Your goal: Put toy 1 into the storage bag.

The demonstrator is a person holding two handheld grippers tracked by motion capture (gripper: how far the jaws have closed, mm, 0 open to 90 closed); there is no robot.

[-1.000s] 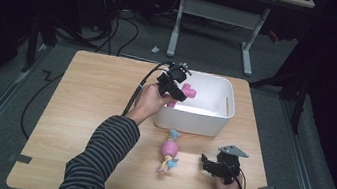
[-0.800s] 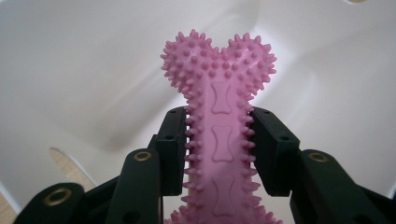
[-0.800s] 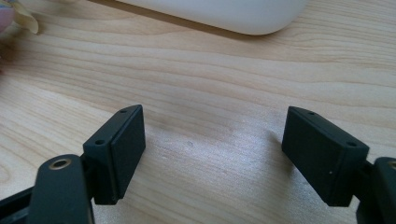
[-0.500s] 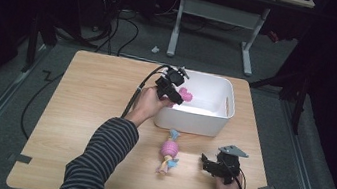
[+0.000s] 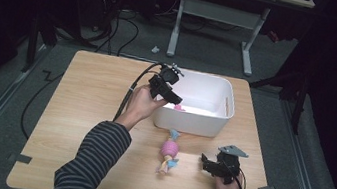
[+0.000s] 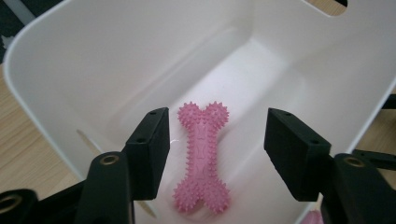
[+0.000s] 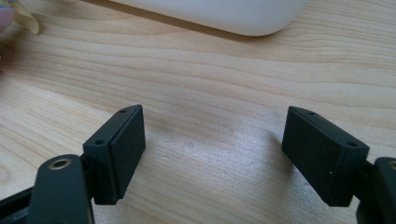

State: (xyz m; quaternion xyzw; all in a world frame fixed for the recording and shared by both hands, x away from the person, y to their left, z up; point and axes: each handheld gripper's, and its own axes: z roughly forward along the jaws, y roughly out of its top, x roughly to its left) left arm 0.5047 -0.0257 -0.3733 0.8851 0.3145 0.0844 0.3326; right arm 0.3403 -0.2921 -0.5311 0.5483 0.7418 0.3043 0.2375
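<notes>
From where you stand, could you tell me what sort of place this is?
Probably a lab or workshop set up for recording: a small wooden table on grey carpet, loose cables trailing across the floor, and a desk frame behind in a darkened room.

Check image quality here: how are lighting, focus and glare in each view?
High view: room dark, table lit, picture soft. Left gripper view: pink bone toy sharp in the white bin, whose far wall is overexposed. Right gripper view: sheen on the wood between the right claw, bin blurred at top.
</notes>
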